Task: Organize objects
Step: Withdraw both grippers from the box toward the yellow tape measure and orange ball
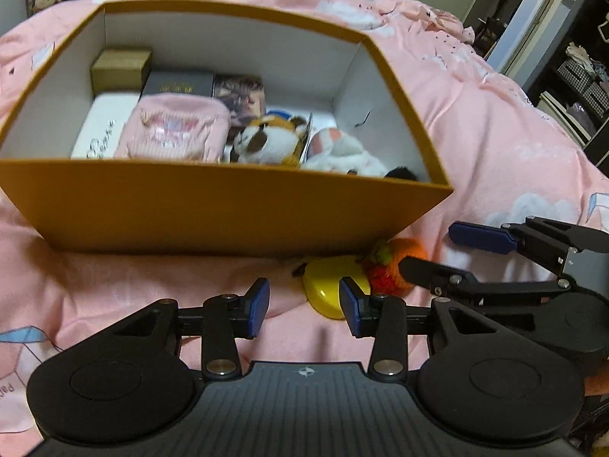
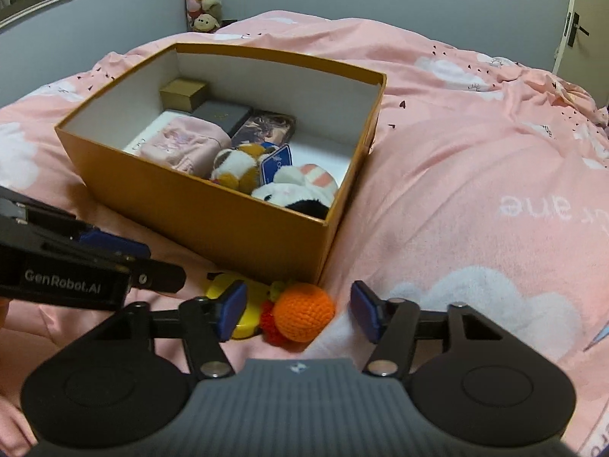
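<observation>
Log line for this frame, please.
phase: reaching | left tongs: open, at yellow toy | right tongs: open, around orange crochet ball | box: part-filled

box (image 2: 243, 224) wall blocks fwd | toys (image 2: 304, 316) at its base | duvet (image 2: 475, 209) right: free

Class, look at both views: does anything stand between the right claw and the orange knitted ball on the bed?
Nothing visible does. The right claw is open, with the orange knitted ball straight ahead between its fingers. The yellow toy lies beside the ball, not in front of it.
</observation>
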`<state>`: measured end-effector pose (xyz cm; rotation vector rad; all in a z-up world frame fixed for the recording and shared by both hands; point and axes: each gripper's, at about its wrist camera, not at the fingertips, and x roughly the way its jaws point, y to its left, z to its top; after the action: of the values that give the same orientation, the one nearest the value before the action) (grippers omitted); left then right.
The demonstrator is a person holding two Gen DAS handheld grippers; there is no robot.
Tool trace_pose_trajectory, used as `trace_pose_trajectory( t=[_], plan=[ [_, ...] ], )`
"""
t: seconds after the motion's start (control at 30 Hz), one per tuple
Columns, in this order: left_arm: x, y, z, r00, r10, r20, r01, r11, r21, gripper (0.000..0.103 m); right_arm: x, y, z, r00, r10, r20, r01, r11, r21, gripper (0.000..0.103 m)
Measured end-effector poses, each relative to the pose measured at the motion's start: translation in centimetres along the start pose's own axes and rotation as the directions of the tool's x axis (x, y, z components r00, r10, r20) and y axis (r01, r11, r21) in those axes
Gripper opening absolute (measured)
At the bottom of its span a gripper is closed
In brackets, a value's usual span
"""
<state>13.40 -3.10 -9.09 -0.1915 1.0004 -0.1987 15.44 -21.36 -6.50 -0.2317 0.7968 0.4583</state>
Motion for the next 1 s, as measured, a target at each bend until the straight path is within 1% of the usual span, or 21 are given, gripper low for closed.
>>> trace_pose_trajectory(
  t=[0.07,0.17,0.23,0.3,0.37,0.4,0.43,0.47,0.63,0.73,1.0],
  plan=[
    [0.2,0.3,-0.2,1.000,-0.009,-0.004,0.009,1.000,-0.011,0.048,0.6,-0.1,0.0,1.000,0.004,-0.019,-0.004,1.000,0.007,0.055],
    [0.5,0.7,-0.3,1.000,-0.023,-0.008,0.022,0.999,-0.031,0.048,1.1,-0.2,-0.4,0.999,0.018,-0.034,-0.017,1.000,0.018,0.052],
    [0.8,0.7,-0.2,0.999,-0.028,-0.016,0.027,0.999,-0.032,0.051,1.5,-0.3,-0.5,0.999,0.017,-0.042,-0.016,0.999,0.029,0.051],
    [1.2,0.6,-0.2,0.999,-0.038,-0.028,0.037,0.999,-0.027,0.057,1.8,-0.5,-0.6,0.998,0.027,-0.048,-0.025,0.999,0.042,0.051],
    [1.6,0.4,-0.2,0.998,-0.047,-0.040,0.046,0.999,-0.024,0.059,2.1,-0.6,-0.6,0.998,0.042,-0.056,-0.039,0.998,0.052,0.050],
    [1.8,0.3,-0.2,0.998,-0.051,-0.046,0.050,0.999,-0.023,0.060,2.4,-0.6,-0.6,0.997,0.035,-0.065,-0.032,0.998,0.051,0.050],
    [2.0,0.3,-0.2,0.997,-0.050,-0.050,0.049,0.999,-0.023,0.061,2.7,-0.6,-0.6,0.997,0.027,-0.078,-0.022,0.998,0.053,0.046],
    [2.3,0.2,-0.1,0.997,-0.049,-0.053,0.048,0.999,-0.023,0.061,2.9,-0.8,-0.7,0.996,0.012,-0.088,-0.006,0.998,0.060,0.040],
    [3.1,-0.8,0.1,0.996,-0.053,-0.069,0.054,0.998,0.016,0.067,1.6,-2.8,-1.1,0.997,0.042,-0.062,-0.029,0.980,0.196,0.039],
    [3.7,-1.4,0.2,0.995,-0.058,-0.081,0.061,0.998,0.034,0.070,1.0,-3.8,-1.5,0.997,0.051,-0.059,-0.035,0.967,0.253,0.038],
    [5.3,-2.1,0.3,0.994,-0.046,-0.103,0.049,0.998,0.030,0.071,1.4,-4.5,-1.7,0.996,0.066,-0.064,-0.044,0.953,0.299,0.038]
  ],
)
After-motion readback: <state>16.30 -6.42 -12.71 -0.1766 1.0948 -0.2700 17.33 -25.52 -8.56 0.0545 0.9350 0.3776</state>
